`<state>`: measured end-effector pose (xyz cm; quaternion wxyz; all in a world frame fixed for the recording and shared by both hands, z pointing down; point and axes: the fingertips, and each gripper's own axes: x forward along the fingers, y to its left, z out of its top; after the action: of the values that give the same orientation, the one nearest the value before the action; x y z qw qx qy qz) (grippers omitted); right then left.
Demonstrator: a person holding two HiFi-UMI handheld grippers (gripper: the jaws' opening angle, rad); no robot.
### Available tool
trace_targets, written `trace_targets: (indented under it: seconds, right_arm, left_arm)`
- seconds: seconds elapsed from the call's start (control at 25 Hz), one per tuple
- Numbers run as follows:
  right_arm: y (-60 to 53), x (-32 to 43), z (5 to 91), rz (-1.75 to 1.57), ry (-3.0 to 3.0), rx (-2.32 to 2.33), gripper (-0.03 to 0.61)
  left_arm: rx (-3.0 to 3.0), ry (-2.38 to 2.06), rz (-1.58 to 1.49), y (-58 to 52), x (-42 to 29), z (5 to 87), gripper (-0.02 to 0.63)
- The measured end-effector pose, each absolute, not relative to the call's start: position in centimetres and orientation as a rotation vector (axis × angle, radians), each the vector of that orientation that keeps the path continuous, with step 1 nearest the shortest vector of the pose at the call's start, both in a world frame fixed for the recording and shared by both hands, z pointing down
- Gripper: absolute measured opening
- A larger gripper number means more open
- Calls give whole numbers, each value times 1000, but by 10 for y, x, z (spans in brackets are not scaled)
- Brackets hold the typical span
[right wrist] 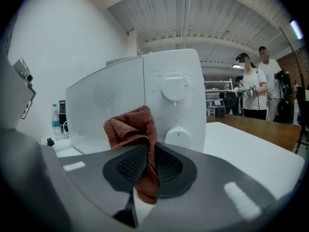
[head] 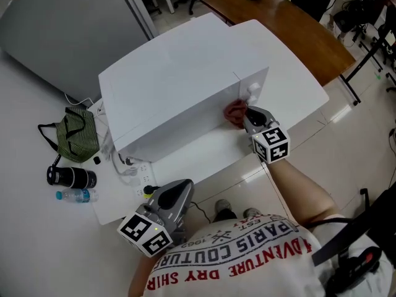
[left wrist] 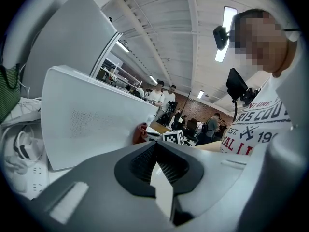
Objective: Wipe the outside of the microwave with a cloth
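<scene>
With fingers clamped on the red cloth [head: 233, 111], the right gripper [head: 242, 114] seemed mid-wipe at the microwave [head: 173, 82] front, needing a sideways rub next; the left gripper [head: 181, 186] had its fingers together, empty.

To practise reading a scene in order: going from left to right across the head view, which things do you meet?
First the green striped bag → left tool → red cloth → right tool, shut on that cloth. The microwave is left out, since it spans most of that stretch.
</scene>
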<state>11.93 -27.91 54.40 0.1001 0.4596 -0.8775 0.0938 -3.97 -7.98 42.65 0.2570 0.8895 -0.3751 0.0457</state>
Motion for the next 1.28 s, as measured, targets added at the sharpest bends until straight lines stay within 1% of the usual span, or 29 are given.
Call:
trace_targets:
  seconds: [0.24, 0.36, 0.48, 0.68, 0.8, 1.0, 1.12, 1.28]
  right_arm:
    - [-278, 120, 542, 332, -2610, 1330, 40]
    - [-266, 120, 533, 301, -2625, 1266, 40]
    - [-243, 122, 518, 277, -2662, 1162, 40]
    - [-200, 112, 473, 345, -2770, 928, 38]
    - [-178, 74, 419, 308, -2871, 705, 38]
    - [-156, -15, 328, 194, -2983, 393, 38]
    - [-154, -74, 304, 120, -2922, 252, 38]
    - [-163, -148, 300, 39, -2814, 168, 37]
  left_arm:
    - [2424, -1003, 122, -86, -36, 425, 2]
    - [2431, -1003, 109, -91, -38, 423, 2]
    - [2442, -1008, 87, -93, -42, 418, 2]
    - [2462, -1027, 41, -93, -57, 405, 2]
    - [2478, -1049, -1, -94, -70, 396, 2]
    - [2498, -1115, -66, -85, -105, 377, 2]
    - [2500, -1169, -97, -75, -131, 369, 2]
    - [2490, -1257, -137, -59, -163, 360, 2]
